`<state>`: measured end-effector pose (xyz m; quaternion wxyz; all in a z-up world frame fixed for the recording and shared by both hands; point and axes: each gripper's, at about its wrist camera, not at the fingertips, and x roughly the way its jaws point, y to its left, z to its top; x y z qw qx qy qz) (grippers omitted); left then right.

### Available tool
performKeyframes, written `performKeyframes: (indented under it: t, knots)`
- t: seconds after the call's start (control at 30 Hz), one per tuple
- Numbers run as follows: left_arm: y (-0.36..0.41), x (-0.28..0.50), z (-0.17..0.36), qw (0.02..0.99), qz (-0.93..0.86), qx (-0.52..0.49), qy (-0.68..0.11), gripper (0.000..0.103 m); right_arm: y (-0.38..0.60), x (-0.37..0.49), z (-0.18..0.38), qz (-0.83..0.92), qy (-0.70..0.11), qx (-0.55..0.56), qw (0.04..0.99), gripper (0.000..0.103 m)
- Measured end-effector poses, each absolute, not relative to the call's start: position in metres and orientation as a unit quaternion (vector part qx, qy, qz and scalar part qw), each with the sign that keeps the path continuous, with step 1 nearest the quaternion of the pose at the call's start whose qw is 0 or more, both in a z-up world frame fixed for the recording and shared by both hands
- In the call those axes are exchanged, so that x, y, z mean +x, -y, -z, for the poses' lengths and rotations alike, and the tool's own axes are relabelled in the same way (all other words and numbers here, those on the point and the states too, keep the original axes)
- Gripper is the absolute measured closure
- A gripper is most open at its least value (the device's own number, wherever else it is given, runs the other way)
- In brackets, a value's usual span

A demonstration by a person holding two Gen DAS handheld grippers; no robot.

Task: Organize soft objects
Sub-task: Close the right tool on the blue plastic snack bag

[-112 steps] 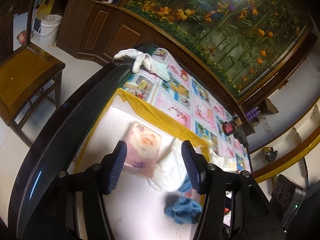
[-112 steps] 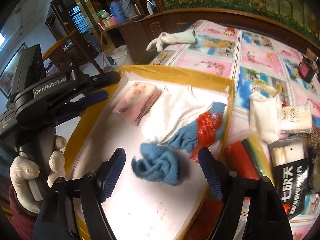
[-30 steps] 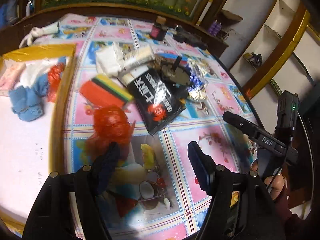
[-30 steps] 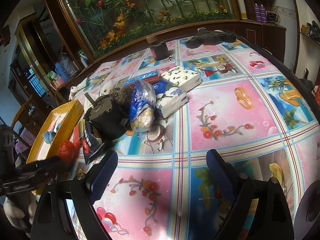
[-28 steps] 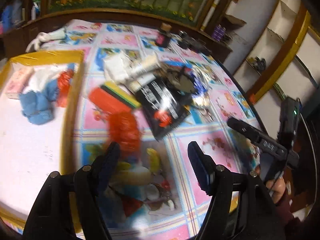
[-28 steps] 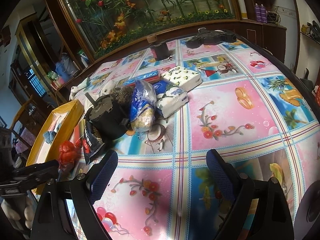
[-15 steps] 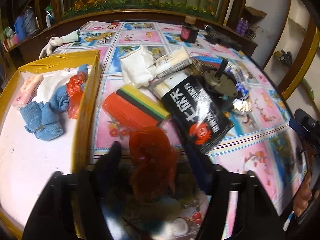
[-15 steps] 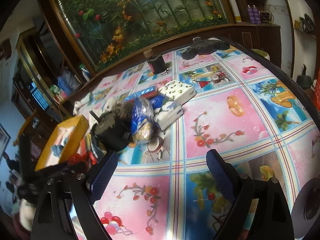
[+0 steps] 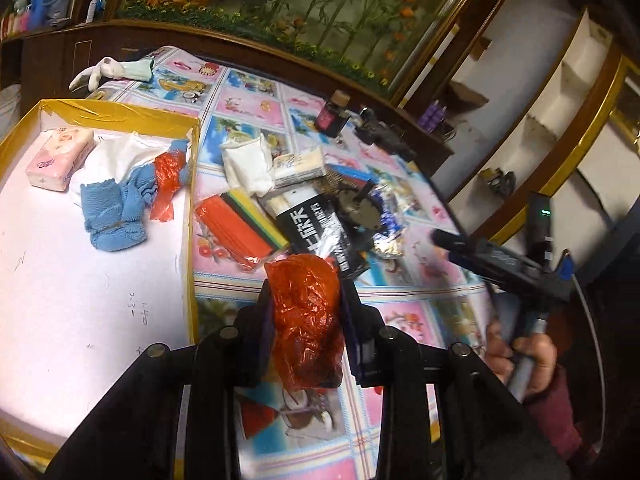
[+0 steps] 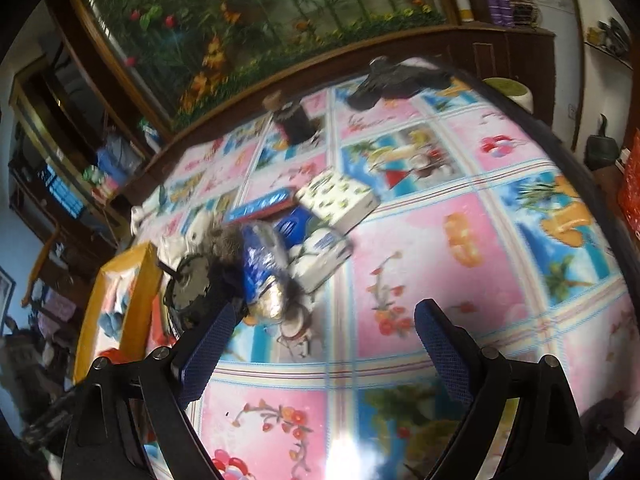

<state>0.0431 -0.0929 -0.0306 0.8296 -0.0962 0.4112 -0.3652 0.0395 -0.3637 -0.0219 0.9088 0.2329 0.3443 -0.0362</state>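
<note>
We see the left gripper closing its jaws on a crumpled red plastic bag, lifted just beside the yellow-rimmed tray. The bag looks very light, soft and slippery, so we judge a grip through its bunched middle safest. The right gripper stands wide and empty over the tablecloth.
</note>
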Motion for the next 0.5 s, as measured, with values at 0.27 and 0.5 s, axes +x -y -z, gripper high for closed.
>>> performKeyframes:
  t: [0.27, 0.5]
  knots:
    - [0.069, 0.044, 0.023, 0.827, 0.370, -0.118, -0.407, 0.076, 0.322, 0.121, 0.017, 0.045, -0.373, 0.138, 0.916, 0.040]
    - [0.057, 0.042, 0.023, 0.828, 0.369, -0.128, -0.402, 0.075, 0.303, 0.144, 0.033, 0.048, -0.391, 0.109, 0.912, 0.070]
